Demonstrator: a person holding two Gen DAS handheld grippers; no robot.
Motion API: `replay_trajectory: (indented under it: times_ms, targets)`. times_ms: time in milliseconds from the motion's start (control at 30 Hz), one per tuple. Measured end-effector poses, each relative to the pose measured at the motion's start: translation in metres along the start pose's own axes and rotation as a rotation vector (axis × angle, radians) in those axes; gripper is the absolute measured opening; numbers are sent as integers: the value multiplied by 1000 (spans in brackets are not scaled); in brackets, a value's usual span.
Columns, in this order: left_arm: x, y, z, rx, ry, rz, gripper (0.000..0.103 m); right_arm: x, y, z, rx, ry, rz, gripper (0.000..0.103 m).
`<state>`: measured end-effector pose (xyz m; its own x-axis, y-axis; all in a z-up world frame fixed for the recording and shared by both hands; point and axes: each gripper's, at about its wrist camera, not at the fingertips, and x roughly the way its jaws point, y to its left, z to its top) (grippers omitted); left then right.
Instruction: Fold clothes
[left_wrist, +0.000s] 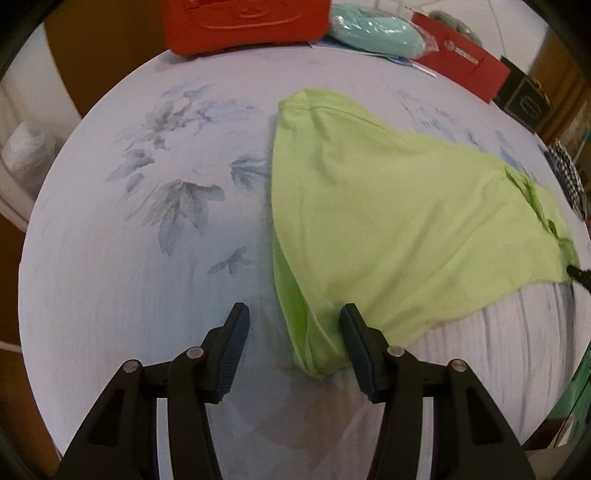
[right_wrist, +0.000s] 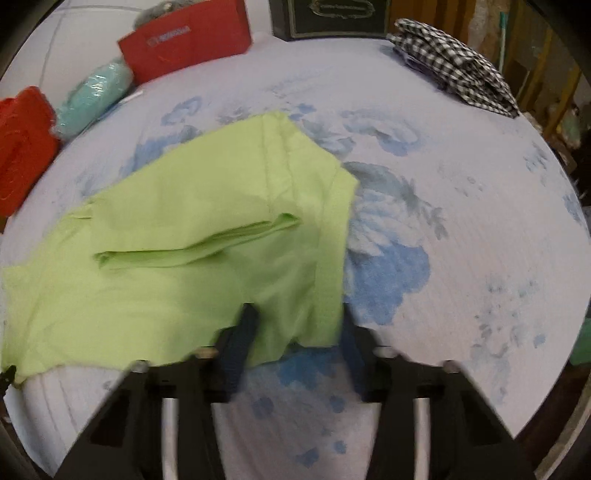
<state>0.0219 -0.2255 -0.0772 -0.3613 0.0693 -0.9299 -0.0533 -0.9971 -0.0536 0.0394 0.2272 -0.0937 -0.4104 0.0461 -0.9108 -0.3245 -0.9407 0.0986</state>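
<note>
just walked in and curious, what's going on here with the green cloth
A person with a claw in each hand is folding a green shirt on a flowered bedsheet. Both the left claw and right claw are open around the shirt's near corners. A checked garment lies folded farther back.

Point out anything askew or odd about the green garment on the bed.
The lime-green cotton garment lies skewed on the floral bedsheet, with a raised fold ridge bunched across its middle and its near-left corner rolled under, between the open left gripper. The right gripper is open too.
</note>
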Motion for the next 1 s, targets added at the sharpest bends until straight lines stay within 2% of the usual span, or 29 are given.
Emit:
replay_trajectory:
  times_ms: [67, 100, 233, 367, 467, 533, 633, 700, 733, 767, 833, 900, 1000]
  targets:
    - [1, 2, 3, 2, 9, -15, 50, 1, 4, 2, 13, -8, 27, 13]
    - [1, 5, 5, -5, 17, -27, 46, 2, 4, 4, 30, -21, 53, 13]
    - [-10, 19, 14, -52, 4, -69, 44, -23, 24, 11, -3, -121, 160, 13]
    - [-31, 32, 23, -59, -64, -48, 44, -62, 92, 14, -174, -202, 314, 13]
    - [-44, 49, 29, -92, -104, -39, 44, -76, 158, 6, -319, -221, 432, 13]
    - [-48, 62, 33, -111, -125, -30, 44, -83, 212, -6, -448, -202, 536, 13]
    - [-43, 83, 47, -135, -142, -26, 44, -76, 286, -36, -644, -85, 649, 14]
    - [-43, 76, 48, -113, -142, -45, 44, -65, 319, -54, -723, -1, 692, 27]
    - [-42, 73, 48, -102, -143, -55, 44, -62, 320, -57, -725, 16, 693, 45]
    - [-42, 70, 48, -92, -143, -64, 44, -58, 322, -59, -728, 32, 694, 51]
    - [-41, 63, 49, -70, -144, -84, 48, -53, 320, -62, -721, 60, 697, 51]
    - [-41, 56, 50, -48, -145, -103, 51, -54, 297, -51, -667, 63, 698, 51]
    - [-38, 42, 51, -8, -140, -131, 53, -52, 252, -36, -596, 46, 630, 51]
